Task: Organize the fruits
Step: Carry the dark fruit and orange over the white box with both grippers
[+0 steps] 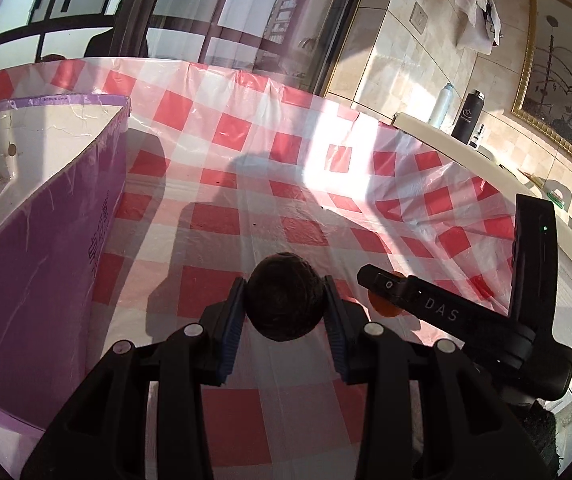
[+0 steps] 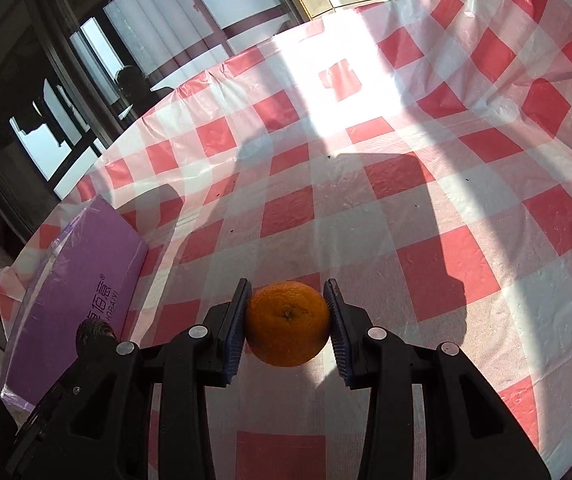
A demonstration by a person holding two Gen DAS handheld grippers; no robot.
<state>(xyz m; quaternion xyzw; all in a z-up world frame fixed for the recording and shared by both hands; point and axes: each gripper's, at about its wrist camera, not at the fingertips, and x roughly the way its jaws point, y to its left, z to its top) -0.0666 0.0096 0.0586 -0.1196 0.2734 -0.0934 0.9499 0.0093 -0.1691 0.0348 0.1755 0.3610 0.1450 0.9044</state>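
Purple box [image 1: 46, 240] w/ white inside sits far left on the red-white check plastic cloth [image 1: 278, 168], open top, glossy cardboard, close beside the left gripper [image 1: 285, 304]. That gripper clamps a round dark fruit [image 1: 285, 298], in shadow so kind unclear. To its right, the right gripper [image 2: 287, 322] grips an orange [image 2: 288, 323], pebbly skin. Two bottles [image 1: 456, 114] stand far right behind the table.

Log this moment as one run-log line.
left claw: shut on dark fruit | right claw: shut on orange | box: open, left
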